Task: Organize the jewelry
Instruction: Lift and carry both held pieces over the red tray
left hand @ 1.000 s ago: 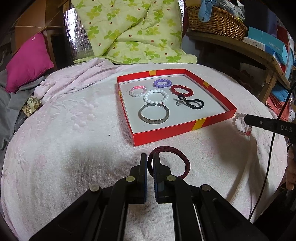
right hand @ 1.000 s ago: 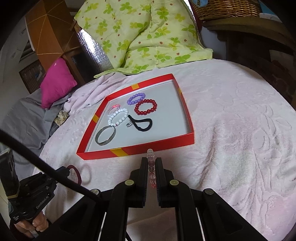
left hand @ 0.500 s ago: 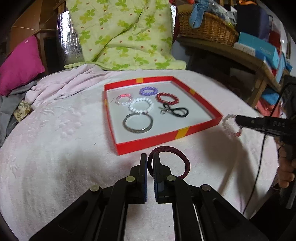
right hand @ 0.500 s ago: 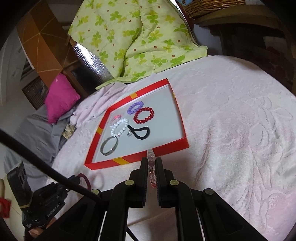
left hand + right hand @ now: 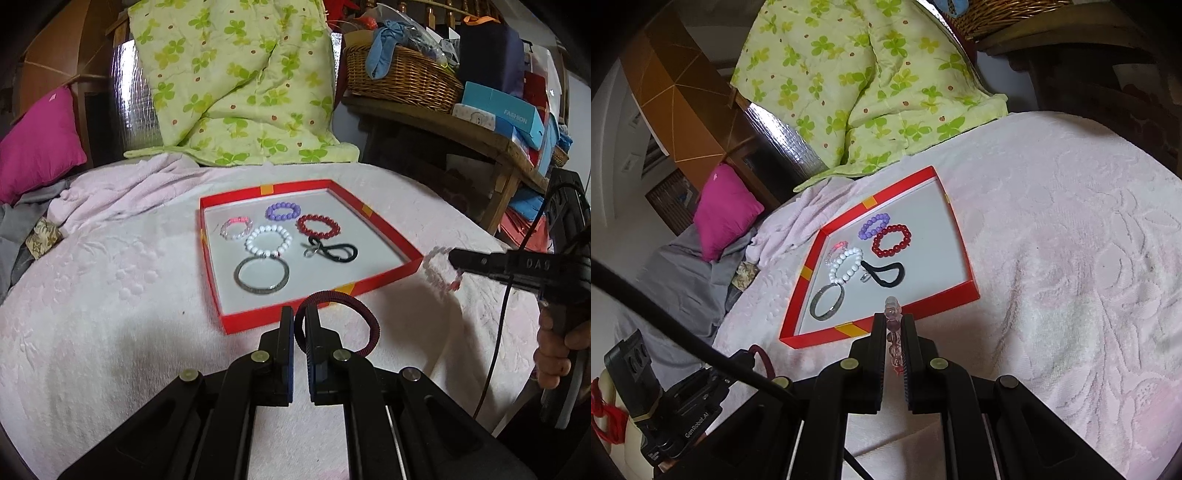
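Note:
A red-walled tray (image 5: 391, 275) with a white floor lies on the pink bedspread and holds several bracelets: purple beads (image 5: 282, 211), dark red beads (image 5: 317, 226), white beads (image 5: 268, 240), a clear pink one (image 5: 235, 228), a metal bangle (image 5: 261, 275) and a black cord loop (image 5: 332, 251). My left gripper (image 5: 299, 321) is shut on a dark maroon hair band (image 5: 354, 314), held just before the tray's near wall. My right gripper (image 5: 894, 325) is shut on a pale pink bead bracelet (image 5: 892, 314), seen edge-on; from the left wrist it hangs at the tray's right corner (image 5: 439, 271).
A green clover quilt (image 5: 236, 81) is piled behind the tray, a magenta pillow (image 5: 35, 144) lies far left. A wooden shelf with a wicker basket (image 5: 402, 77) and boxes stands at the right. A hand (image 5: 557, 343) grips the right tool. Bedspread (image 5: 1071, 258) spreads right of the tray.
The left gripper has risen with the maroon band, so the tray sits lower and farther in its view. The right gripper has rolled, tilting the tray in its view; both grips are unchanged.

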Demonstrator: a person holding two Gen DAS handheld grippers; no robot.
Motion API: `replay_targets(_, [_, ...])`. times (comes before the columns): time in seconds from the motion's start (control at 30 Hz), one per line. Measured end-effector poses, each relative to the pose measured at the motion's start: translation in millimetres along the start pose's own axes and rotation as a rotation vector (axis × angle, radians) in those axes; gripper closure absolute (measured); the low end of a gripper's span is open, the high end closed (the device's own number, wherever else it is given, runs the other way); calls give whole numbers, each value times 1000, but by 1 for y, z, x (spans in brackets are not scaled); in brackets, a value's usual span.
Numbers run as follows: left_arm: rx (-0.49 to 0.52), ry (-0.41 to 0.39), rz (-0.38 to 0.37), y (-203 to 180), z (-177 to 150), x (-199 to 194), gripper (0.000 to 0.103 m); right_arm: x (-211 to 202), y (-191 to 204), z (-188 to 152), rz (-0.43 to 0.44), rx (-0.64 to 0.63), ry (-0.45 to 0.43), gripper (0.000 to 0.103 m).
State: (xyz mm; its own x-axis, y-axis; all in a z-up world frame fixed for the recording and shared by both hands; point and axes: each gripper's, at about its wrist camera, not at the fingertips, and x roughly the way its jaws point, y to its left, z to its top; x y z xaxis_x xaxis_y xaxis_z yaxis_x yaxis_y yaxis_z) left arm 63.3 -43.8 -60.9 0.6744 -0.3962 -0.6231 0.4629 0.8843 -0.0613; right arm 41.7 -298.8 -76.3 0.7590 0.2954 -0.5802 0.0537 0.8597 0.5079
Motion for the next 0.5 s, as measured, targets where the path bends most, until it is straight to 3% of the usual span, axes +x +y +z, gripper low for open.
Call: replay_targets(0.5, [77, -36, 59, -13, 32, 10, 97, 10, 15, 11, 1, -16, -47, 94])
